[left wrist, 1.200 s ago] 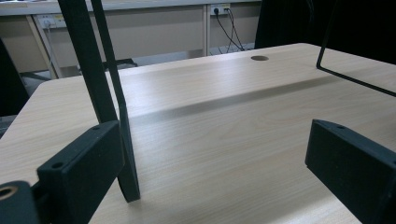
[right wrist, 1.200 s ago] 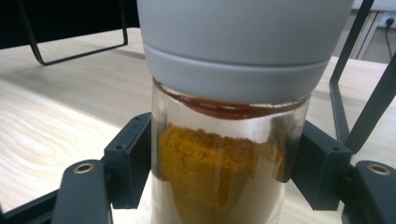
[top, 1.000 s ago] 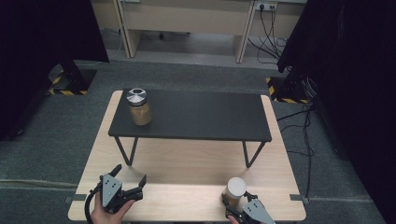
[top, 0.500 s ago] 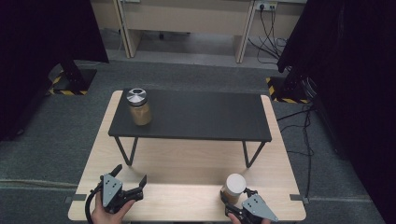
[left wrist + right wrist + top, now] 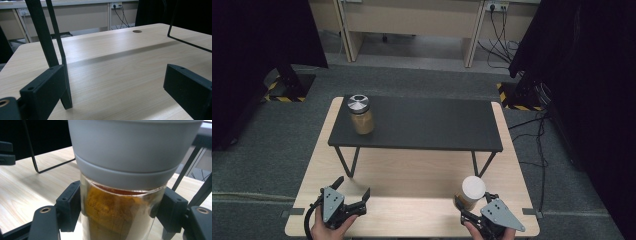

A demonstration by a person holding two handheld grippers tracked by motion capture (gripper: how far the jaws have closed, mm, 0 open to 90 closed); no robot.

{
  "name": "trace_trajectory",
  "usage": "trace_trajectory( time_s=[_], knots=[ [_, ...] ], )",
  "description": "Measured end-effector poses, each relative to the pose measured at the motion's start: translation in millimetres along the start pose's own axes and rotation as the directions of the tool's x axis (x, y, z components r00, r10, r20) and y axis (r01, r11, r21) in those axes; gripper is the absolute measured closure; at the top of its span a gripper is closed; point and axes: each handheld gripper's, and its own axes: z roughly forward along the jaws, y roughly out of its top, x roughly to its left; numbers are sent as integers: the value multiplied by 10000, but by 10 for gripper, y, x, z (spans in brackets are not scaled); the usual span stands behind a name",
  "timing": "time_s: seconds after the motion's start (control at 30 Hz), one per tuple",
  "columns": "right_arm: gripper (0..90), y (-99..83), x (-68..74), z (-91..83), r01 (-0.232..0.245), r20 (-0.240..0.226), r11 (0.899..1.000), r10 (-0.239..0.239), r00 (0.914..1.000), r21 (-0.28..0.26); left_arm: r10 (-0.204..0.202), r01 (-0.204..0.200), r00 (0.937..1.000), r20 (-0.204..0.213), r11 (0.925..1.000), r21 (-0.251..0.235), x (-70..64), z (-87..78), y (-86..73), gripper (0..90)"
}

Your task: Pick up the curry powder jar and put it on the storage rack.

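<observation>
Right tongs (image 5: 471,212) are closed on a glass jar with a grey lid (image 5: 470,192), the jaws bearing on both sides of the glass below the lid, at the near right edge of the desk (image 5: 412,175). Left tongs (image 5: 353,192) stand wide apart and empty, near the front left edge. Judged status: grasp made; carrying and setting down remain, probably on the black raised shelf (image 5: 427,125) beside the steel-lidded jar (image 5: 360,114). Held jar is upright, long axis vertical, lid uppermost.

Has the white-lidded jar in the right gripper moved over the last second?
Yes, slightly. The white-lidded jar, clamped in the right gripper, has shifted a little left along the table's near edge, judged against the black shelf's right leg.
</observation>
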Motion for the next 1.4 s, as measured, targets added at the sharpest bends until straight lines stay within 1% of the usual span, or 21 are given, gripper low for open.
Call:
trace_trajectory(
  time_s=[0.07, 0.17, 0.27, 0.4, 0.53, 0.63, 0.73, 1.0, 1.4],
  knots=[
    [307, 58, -13, -9, 31, -14, 10000, -31, 10000, -13, -4, 4, 10000, 1, 10000, 0, -1, 1, -1, 39],
    [307, 165, -23, -8, 213, 5, 9997, -213, 9998, 82, -10, 10, 10000, 2, 10000, 2, -1, 2, -1, 39],
    [307, 229, -35, -2, 279, 25, 9996, -279, 9996, 48, 11, -11, 10000, 14, 10000, 1, -1, -2, 4, 39],
    [307, 327, -66, 13, 246, -9, 9997, -246, 9997, -74, 20, -20, 10000, 23, 10000, -20, -4, -4, 7, 39],
    [307, 475, -93, 35, 316, -28, 9995, -316, 9995, -95, -4, 4, 10000, 36, 10000, -13, -8, -2, 5, 39],
    [308, 593, -108, 51, 494, -5, 9987, -495, 9988, -121, 15, -15, 10000, 59, 10000, -29, -10, -1, 6, 38],
    [307, 703, -148, 67, 499, -21, 9986, -500, 9987, -190, 1, -1, 10000, 66, 10000, -47, -13, -4, 8, 38],
    [307, 928, -236, 137, 468, 190, 9984, -462, 9987, -303, 10, -10, 10000, 53, 10000, -77, -5, -9, 13, 39],
    [308, 1175, -315, 293, 465, 267, 9984, -456, 9986, -320, -45, 46, 10000, 55, 9999, -137, 2, -19, 25, 38]
  ],
)
